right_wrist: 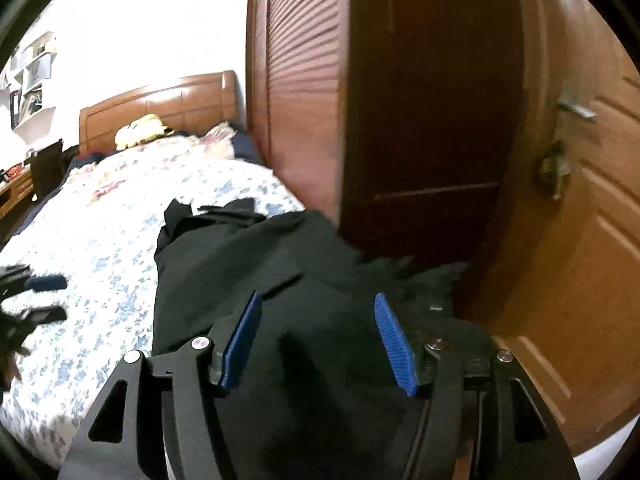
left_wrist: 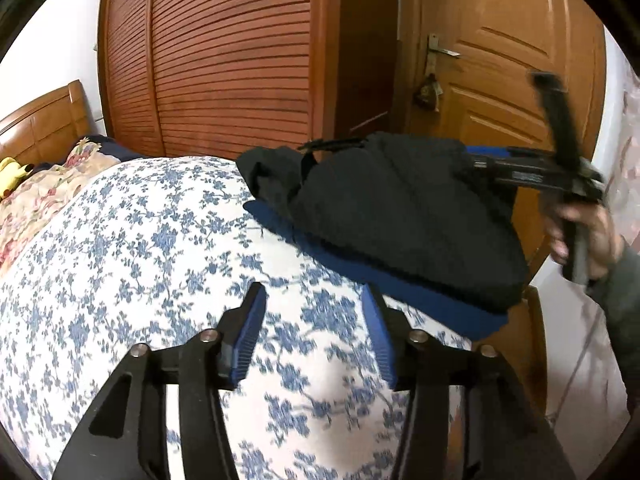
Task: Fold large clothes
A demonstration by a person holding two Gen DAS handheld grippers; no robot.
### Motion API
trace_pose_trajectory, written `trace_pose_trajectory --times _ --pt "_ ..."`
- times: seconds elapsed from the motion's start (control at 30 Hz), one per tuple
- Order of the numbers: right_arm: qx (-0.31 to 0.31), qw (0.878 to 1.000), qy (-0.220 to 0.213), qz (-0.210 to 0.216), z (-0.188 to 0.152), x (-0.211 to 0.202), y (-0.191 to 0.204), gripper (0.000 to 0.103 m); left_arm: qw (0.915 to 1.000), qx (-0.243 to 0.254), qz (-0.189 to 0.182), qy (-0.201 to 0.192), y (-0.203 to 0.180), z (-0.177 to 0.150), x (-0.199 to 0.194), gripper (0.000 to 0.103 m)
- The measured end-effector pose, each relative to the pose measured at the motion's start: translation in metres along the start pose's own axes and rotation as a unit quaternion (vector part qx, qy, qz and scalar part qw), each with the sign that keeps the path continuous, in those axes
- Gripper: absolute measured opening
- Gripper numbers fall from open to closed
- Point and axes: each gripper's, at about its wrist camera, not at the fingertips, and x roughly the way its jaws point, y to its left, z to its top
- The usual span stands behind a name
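From my left wrist camera, my left gripper [left_wrist: 314,300] stands with its jaws apart, and nothing is between the blue pads [left_wrist: 248,338]. Under them is only the bed cover [left_wrist: 132,248], white with small blue flowers. The black garment [left_wrist: 408,216] lies folded in a thick bundle at the right corner of the bed, ahead of my left jaws and to the right, not touching them. It rests on a blue cloth [left_wrist: 420,294] that shows out below its near edge. At the far right side, a hand [left_wrist: 588,236] holds my right gripper [left_wrist: 480,156], whose blue tip is at the upper right edge of the garment; this part is blurred. Behind are a slatted wardrobe [left_wrist: 224,60] and a wooden door [left_wrist: 520,60].

From my right wrist camera, my right gripper [right_wrist: 318,300] also has its jaws well apart. The black garment [right_wrist: 280,264] fills the space below and between the pads [right_wrist: 394,340], but I cannot tell if they touch it. At the left edge my left gripper [right_wrist: 46,298] is seen over the flowered cover [right_wrist: 100,220], apart from the garment. A headboard [right_wrist: 160,100] stands far behind.
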Motion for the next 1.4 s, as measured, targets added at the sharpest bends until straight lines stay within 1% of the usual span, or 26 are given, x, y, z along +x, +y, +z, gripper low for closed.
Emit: trace_pose_trajectory --times 0.03,0.07,0.13,0.17,0.23,0.3,0.43,0.47,0.57,0.67,0.7,0.83,1.0,1.13,1.23,1.33,1.37,1.4 --pt "0.002 1.0 0.008 -0.01 0.001 0.008 -0.002 0.061 1.0 0.0 -0.001 0.0 -0.002 -0.004 -0.003 0.055" --pt "0.006 0.999 0.026 -0.021 0.003 0.02 -0.006 0.061 1.0 -0.001 -0.001 0.0 -0.002 -0.006 -0.006 0.055" --pt "0.014 0.998 0.064 -0.023 -0.003 0.04 -0.007 0.061 1.0 -0.002 0.002 -0.004 -0.002 -0.011 -0.012 0.059" --pt "0.009 0.997 0.075 -0.028 -0.008 0.047 -0.008 0.061 1.0 -0.002 0.004 -0.007 -0.001 -0.013 -0.016 0.059" --pt "0.005 0.996 0.091 -0.027 -0.013 0.052 -0.011 0.061 0.9999 -0.003 0.01 -0.012 0.001 -0.016 -0.022 0.063" --pt "0.013 0.995 0.099 -0.021 -0.012 0.053 -0.014 0.061 0.9997 -0.006 0.017 -0.018 0.004 -0.018 -0.028 0.063" --pt "0.013 0.994 0.104 -0.031 -0.006 0.039 -0.018 0.061 0.9993 -0.019 0.022 -0.024 0.013 -0.022 -0.038 0.066" --pt "0.013 0.994 0.101 -0.037 -0.002 0.04 -0.013 0.061 0.9992 -0.02 0.024 -0.025 0.014 -0.023 -0.041 0.066" --pt "0.019 0.995 0.082 -0.045 0.005 0.051 0.002 0.061 0.9989 -0.018 0.033 -0.029 0.016 -0.028 -0.05 0.066" --pt "0.006 0.997 0.052 -0.058 0.008 0.027 0.016 0.061 0.9984 -0.02 0.043 -0.031 0.018 -0.036 -0.06 0.066" --pt "0.0 0.997 0.045 -0.056 0.007 0.019 0.024 0.061 0.998 -0.021 0.048 -0.035 0.019 -0.038 -0.065 0.066" --pt "-0.019 0.999 0.023 -0.025 0.004 -0.01 0.061 0.061 0.9967 -0.029 0.063 -0.042 0.026 -0.05 -0.084 0.066" --pt "-0.04 0.999 0.014 0.028 -0.013 -0.042 0.113 0.072 0.9952 -0.047 0.077 -0.038 0.039 -0.07 -0.113 0.066" --pt "-0.051 0.996 0.01 0.074 -0.032 -0.061 0.157 0.075 0.993 -0.068 0.089 -0.036 0.05 -0.09 -0.144 0.066" --pt "-0.06 0.993 0.005 0.105 -0.041 -0.072 0.193 0.075 0.9902 -0.077 0.11 -0.038 0.057 -0.106 -0.168 0.066" --pt "-0.068 0.989 0.0 0.133 -0.045 -0.082 0.221 0.076 0.985 -0.084 0.147 -0.035 0.068 -0.124 -0.193 0.066" --pt "-0.068 0.987 0.0 0.142 -0.047 -0.084 0.231 0.077 0.983 -0.089 0.157 -0.032 0.072 -0.129 -0.2 0.066" --pt "-0.068 0.986 -0.001 0.151 -0.049 -0.086 0.242 0.08 0.9809 -0.096 0.167 -0.031 0.077 -0.135 -0.206 0.066"
